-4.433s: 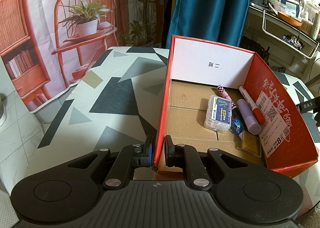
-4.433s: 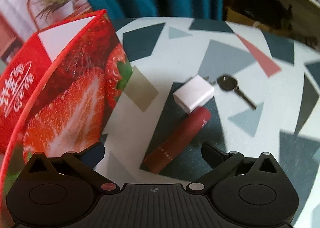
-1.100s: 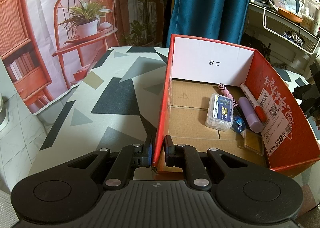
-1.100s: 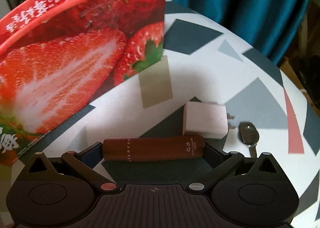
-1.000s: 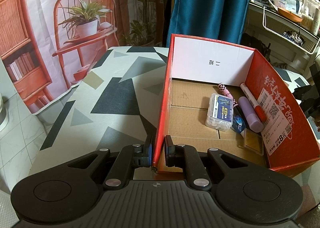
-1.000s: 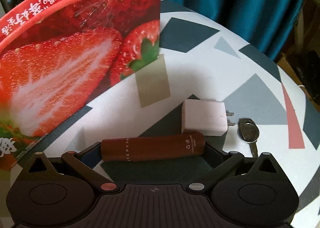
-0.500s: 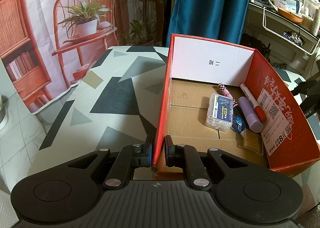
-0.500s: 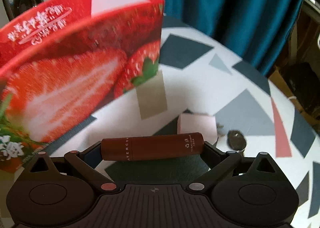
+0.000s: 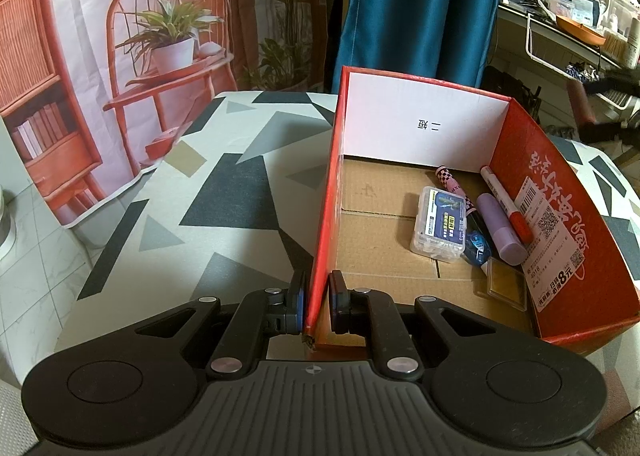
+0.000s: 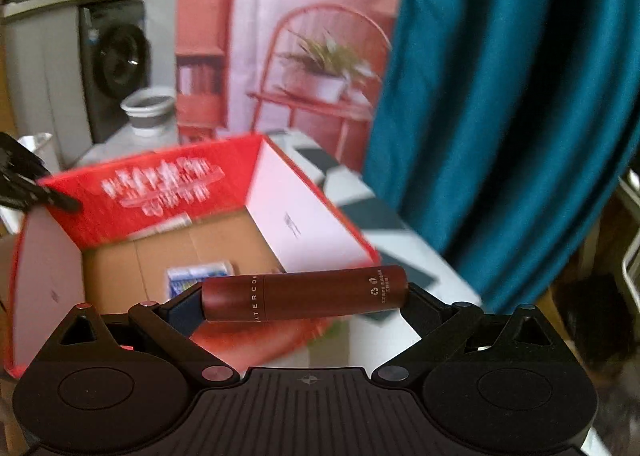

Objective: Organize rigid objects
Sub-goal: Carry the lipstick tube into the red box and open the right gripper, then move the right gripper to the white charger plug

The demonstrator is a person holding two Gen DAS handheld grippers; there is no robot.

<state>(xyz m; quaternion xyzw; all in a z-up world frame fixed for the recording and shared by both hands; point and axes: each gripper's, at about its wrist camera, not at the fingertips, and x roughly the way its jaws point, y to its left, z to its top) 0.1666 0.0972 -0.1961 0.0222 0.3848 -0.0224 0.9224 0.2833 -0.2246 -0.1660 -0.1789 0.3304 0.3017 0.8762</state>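
A dark red tube (image 10: 304, 294) lies crosswise between the fingers of my right gripper (image 10: 304, 296), which is shut on its two ends. It hangs in the air above the near rim of the red strawberry box (image 10: 152, 192). In the left wrist view the same tube (image 9: 579, 106) shows at the far right, beyond the box. My left gripper (image 9: 318, 296) is shut on the near left wall of the red box (image 9: 326, 196). On the box floor lie a clear case (image 9: 440, 222), a purple tube (image 9: 502, 228), a red-capped marker (image 9: 506, 196) and a checkered pen (image 9: 450, 180).
The box stands on a table with a grey, black and white patterned cloth (image 9: 224, 192). A teal curtain (image 9: 412, 8) hangs behind it. Cluttered shelves (image 9: 568, 28) stand at the far right. A flat amber case (image 9: 506, 284) lies near the box's front corner.
My right gripper has risen with the dark red tube from the tabletop beside the box to above its rim. The white charger and the key have left its view. The left gripper has not moved.
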